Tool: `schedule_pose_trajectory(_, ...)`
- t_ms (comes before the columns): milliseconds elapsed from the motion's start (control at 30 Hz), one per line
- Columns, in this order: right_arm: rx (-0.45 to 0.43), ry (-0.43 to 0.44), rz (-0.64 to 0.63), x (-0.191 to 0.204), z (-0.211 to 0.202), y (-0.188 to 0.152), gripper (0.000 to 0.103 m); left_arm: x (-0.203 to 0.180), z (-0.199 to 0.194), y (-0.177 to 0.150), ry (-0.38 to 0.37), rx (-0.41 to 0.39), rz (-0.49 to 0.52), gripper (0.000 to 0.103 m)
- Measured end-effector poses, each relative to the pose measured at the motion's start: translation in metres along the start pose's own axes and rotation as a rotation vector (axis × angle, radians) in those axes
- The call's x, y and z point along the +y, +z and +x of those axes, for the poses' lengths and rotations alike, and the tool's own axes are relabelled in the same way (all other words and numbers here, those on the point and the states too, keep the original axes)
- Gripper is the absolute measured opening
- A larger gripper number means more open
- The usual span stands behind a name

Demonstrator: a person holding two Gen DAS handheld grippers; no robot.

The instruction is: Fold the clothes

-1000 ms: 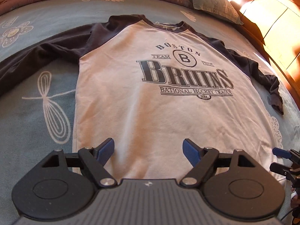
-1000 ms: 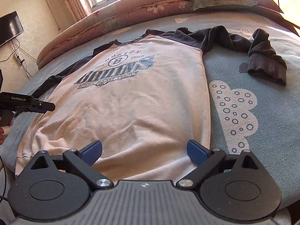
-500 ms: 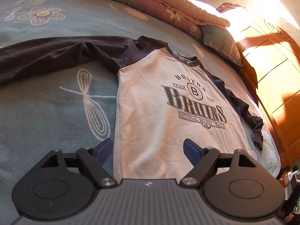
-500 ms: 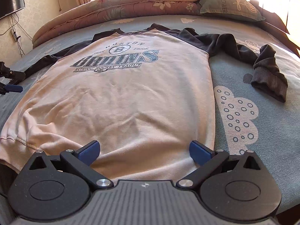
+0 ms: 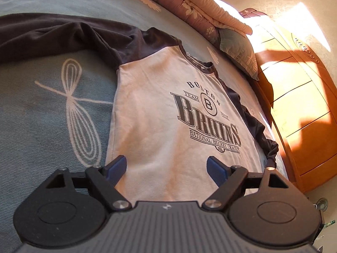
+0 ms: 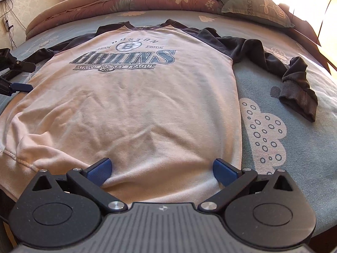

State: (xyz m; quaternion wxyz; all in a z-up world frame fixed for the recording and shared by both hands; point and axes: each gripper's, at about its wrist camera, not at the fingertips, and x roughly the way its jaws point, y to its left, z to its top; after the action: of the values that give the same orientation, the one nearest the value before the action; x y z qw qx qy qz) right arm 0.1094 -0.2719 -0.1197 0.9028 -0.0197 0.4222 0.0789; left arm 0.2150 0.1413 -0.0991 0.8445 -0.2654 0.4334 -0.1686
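I have the sweatshirt point(image 6: 134, 109) spread face-up on the bed point(image 6: 273, 147), collar toward the pillow point(image 6: 254, 6) and hem nearest me. Taking the sweatshirt as my reference: my right claw point(image 6: 162, 168) hangs over the hem near its right corner, blue pads wide apart and gripping nothing, though one pad seems to brush the cloth. My left claw point(image 5: 166, 166) sits over the hem at the sweatshirt's left edge, likewise released and empty.

I judge the step in hand to be settling each claw on a lower corner before the first fold. To do it well I would come down low, catch both layers of the hem, and pinch close to the side seams so the body lifts evenly.

The body is pale, soft fleece-like knit, faintly creased across the middle, with a dark printed crest. The left sleeve point(image 5: 52, 33) is dark and lies stretched outward; the right sleeve point(image 6: 294, 80) is bunched, its ribbed cuff doubled over. The bed's sheet is a blue-grey weave with white drawn motifs.
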Motion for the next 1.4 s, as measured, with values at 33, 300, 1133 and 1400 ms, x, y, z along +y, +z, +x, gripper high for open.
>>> schedule_pose_trajectory(33, 0.003, 0.000, -0.001, 0.000, 0.000, 0.001, 0.103, 0.004, -0.009, 0.002, 0.006, -0.013, -0.002, 0.083)
schedule_pose_trajectory(300, 0.078, -0.006, -0.014, 0.002, 0.004, 0.013, 0.103, 0.067, -0.087, 0.023, 0.149, -0.130, -0.076, 0.083)
schedule_pose_trajectory(1133, 0.031, 0.039, -0.065, 0.053, -0.014, 0.090, 0.103, 0.134, -0.106, 0.090, -0.017, -0.219, -0.248, 0.083)
schedule_pose_trajectory(1400, 0.000, 0.144, -0.155, 0.095, 0.000, 0.116, 0.103, 0.125, -0.070, 0.172, 0.032, -0.147, 0.024, 0.083)
